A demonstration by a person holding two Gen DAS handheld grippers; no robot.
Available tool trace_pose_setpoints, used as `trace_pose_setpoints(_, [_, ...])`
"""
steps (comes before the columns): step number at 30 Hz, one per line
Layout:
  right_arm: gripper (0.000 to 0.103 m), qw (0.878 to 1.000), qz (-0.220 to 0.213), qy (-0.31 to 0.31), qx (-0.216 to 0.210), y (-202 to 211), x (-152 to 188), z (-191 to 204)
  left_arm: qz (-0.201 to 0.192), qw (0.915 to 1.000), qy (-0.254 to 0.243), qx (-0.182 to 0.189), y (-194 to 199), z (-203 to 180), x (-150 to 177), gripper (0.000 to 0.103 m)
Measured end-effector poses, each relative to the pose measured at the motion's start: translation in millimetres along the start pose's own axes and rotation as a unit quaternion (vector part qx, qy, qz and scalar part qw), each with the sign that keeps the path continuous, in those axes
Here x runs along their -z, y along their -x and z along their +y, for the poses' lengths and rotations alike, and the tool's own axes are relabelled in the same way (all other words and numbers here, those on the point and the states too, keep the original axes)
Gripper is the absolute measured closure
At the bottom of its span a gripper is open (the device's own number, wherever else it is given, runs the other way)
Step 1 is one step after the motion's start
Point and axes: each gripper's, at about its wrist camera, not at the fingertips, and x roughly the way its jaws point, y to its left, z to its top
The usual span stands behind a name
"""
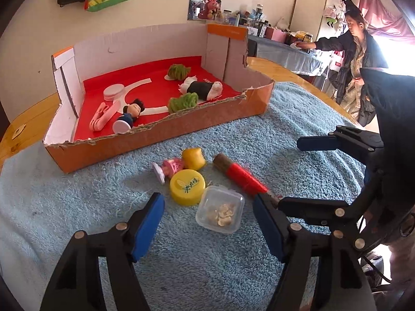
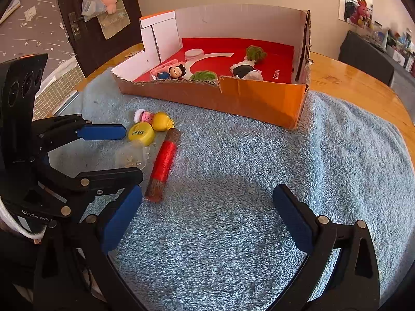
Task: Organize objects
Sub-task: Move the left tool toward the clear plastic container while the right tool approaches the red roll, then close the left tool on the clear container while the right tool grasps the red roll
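An orange cardboard box [image 1: 160, 134] with a red floor holds a doll, a pink clip, a white cap, green tufts and a black-and-white roll. On the blue towel lie a yellow cap [image 1: 187, 187], a clear small case [image 1: 220, 209], a red thread spool [image 1: 240, 178], a yellow toy [image 1: 193, 158] and a small pink figure [image 1: 168, 168]. My left gripper [image 1: 208, 223] is open around the clear case [image 2: 131, 156]. My right gripper [image 2: 207, 220] is open and empty over bare towel, right of the spool [image 2: 163, 164]. The right gripper also shows in the left wrist view [image 1: 298, 171].
The towel [image 2: 259, 168] covers a wooden table [image 2: 350, 77]. A person [image 1: 355, 59] stands at the back right by a cluttered counter. A dark door [image 2: 98, 26] with hanging toys is behind the table.
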Motion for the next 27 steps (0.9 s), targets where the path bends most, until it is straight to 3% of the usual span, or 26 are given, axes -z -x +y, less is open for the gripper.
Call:
trace_pose_setpoints(10, [0.0,1.0,0.003,-0.003,0.001,1.4,6.9,5.2,0.005,0.9996,-0.017,0.021,-2.3,-2.0,2.2,0.038])
trace_pose_setpoints(16, [0.0,1.0,0.001,-0.009,0.005,3.9,10.5,5.9,0.002,0.9993,-0.001,0.038,0.2,0.9,2.6,0.055])
trace_pose_setpoints(23, [0.0,1.0,0.0,-0.015,0.007,4.9,11.9,4.9,-0.003,0.999,0.009,0.043,5.3,1.9,7.1,0.055])
trace_pose_setpoints(25, [0.0,1.0,-0.001,-0.017,0.006,4.9,11.5,4.7,-0.005,0.9989,0.01,0.046,6.7,2.5,8.3,0.062])
trace_pose_setpoints(27, [0.0,1.0,-0.002,-0.019,0.005,4.9,11.0,4.5,-0.006,0.9988,0.012,0.047,7.6,3.2,9.1,0.062])
